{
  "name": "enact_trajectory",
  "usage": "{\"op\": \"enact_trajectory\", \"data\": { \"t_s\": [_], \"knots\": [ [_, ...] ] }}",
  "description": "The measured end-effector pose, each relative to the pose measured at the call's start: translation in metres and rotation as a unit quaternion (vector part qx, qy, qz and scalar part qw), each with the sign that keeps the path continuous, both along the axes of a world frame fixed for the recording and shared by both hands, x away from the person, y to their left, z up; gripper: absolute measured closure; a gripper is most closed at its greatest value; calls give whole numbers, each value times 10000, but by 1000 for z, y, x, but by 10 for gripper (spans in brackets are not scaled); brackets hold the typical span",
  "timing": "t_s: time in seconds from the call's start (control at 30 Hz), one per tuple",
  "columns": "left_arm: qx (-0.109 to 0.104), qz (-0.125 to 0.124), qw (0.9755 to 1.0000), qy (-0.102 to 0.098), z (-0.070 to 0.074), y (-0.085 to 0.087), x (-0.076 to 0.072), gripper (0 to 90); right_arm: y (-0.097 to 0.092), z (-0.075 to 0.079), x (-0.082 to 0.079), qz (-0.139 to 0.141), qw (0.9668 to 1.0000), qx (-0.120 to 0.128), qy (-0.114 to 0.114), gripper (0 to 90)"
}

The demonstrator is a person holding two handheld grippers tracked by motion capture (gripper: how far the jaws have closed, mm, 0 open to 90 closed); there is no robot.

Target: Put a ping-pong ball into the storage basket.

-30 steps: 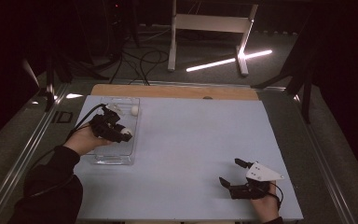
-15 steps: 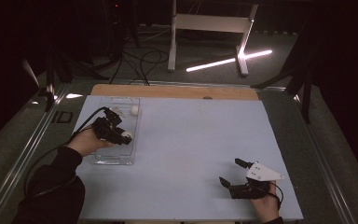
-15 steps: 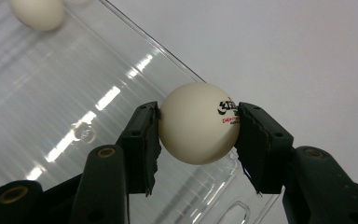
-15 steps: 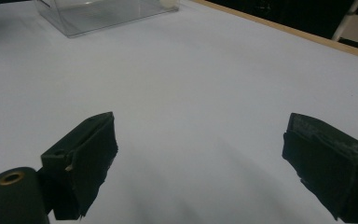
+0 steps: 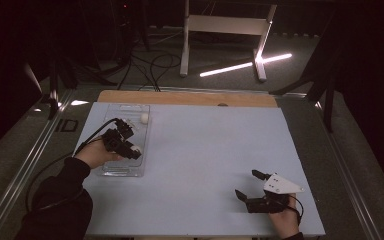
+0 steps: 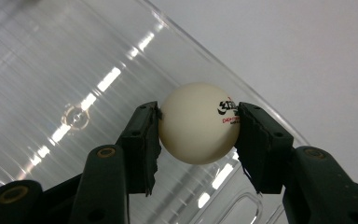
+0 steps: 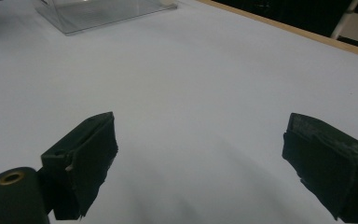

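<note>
The left gripper is clamped on a white table-tennis ball with black and red print, one black pad pressing each side of it, and holds the ball over the clear rectangular plastic tray near that tray's right-hand long wall. A second small white ball lies inside the tray at its far end, well apart from the held one. The right gripper sits low over the pale blue-white table cover, well to the right of the tray and nearer the person, its jaws spread wide with nothing between them.
</note>
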State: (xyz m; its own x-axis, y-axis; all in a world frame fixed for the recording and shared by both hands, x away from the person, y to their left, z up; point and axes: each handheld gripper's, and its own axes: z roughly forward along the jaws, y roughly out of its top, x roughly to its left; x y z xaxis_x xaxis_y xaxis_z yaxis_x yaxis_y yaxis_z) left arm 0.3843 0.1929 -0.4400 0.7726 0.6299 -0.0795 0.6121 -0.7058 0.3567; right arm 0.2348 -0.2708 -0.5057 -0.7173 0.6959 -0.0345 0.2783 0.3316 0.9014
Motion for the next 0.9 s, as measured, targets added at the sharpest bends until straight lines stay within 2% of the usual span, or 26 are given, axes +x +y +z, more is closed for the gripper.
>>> {"op": "enact_trajectory", "data": {
  "t_s": [0.23,0.3,0.37,0.53,0.73,0.8,0.9],
  "knots": [
    [61,53,10000,43,-4,-3,3,518,0,0,0,-6,10000,5,0,97],
    [92,186,9998,68,-4,-2,5,515,0,0,0,-3,10000,3,-3,97],
    [164,347,9993,11,-3,-2,6,446,-1,0,0,-2,10000,25,-14,97],
    [186,544,9983,-90,1,0,8,310,0,0,0,12,10000,32,-11,97],
    [198,699,9972,-164,7,1,7,286,-1,0,0,-1,10000,42,-15,97],
    [104,746,9971,-126,9,1,7,273,-1,0,0,0,10000,38,-10,97],
    [74,802,9966,-176,10,0,5,255,0,0,0,10,10000,33,-10,97]
  ]
}}
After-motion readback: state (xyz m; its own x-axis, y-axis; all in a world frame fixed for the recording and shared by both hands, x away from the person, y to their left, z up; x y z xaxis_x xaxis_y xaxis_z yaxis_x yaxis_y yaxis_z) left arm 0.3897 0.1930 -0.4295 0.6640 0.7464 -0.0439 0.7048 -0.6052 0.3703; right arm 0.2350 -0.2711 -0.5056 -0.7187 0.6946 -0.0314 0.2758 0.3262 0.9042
